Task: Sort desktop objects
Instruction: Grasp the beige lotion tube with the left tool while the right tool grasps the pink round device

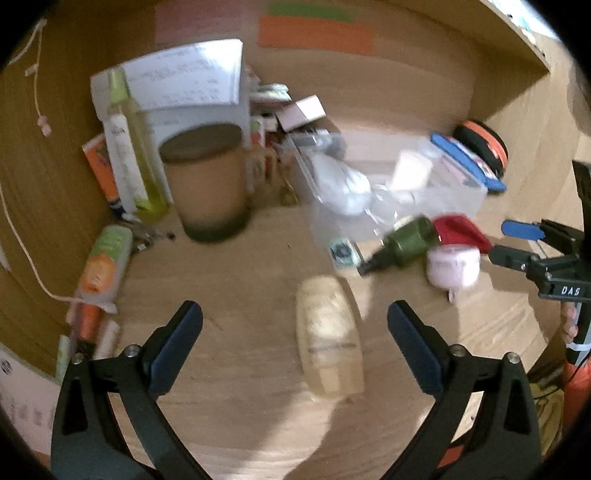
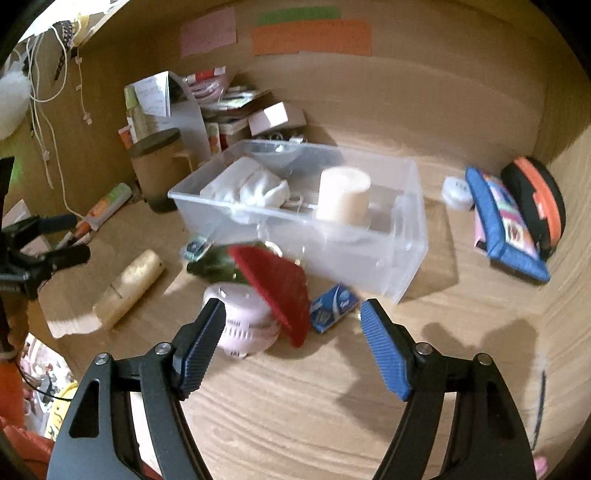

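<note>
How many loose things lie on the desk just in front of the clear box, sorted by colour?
Cream: 1, bottle
Green: 1, bottle
Red: 1, flat piece
Pink-white: 1, round gadget
Blue: 1, packet
Total: 5

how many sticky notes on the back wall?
3, all high on the back wall: a pink sticky note at left, a green sticky note to its right, and an orange sticky note just below the green. Clutter could hide others lower down.

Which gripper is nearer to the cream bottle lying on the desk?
Left. The left gripper, open, has the cream bottle between its fingers. The right gripper, open, is off to the side, near the pink round item.
</note>
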{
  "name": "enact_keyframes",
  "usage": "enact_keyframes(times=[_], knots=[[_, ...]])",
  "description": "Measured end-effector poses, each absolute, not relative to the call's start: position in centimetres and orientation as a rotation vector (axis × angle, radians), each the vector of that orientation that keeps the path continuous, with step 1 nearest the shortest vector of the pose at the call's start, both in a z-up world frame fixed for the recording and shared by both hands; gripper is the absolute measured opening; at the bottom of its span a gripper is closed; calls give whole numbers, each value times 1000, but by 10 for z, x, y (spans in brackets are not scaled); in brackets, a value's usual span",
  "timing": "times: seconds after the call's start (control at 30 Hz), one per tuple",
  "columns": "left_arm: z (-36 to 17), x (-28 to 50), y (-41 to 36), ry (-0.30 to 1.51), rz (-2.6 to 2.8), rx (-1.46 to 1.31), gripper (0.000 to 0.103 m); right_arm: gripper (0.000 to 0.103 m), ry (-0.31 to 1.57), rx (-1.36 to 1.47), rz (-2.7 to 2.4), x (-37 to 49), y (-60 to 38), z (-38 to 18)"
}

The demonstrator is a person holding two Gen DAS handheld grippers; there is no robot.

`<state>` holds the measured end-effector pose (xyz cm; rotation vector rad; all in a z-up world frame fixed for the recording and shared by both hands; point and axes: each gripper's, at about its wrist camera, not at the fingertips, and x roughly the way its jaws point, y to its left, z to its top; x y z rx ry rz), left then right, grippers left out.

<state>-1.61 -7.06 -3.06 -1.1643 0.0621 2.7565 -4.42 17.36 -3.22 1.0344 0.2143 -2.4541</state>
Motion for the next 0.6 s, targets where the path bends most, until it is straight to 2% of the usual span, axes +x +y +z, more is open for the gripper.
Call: enact_keyframes(times=[0.3, 0.6], knots=[[-66, -14, -53, 51, 2677, -1269, 101, 73, 164, 1098, -2417, -33, 183, -51], [-76, -21, -46, 87, 2685, -1282, 101, 73, 177, 1159, -2366, -42, 168, -69]])
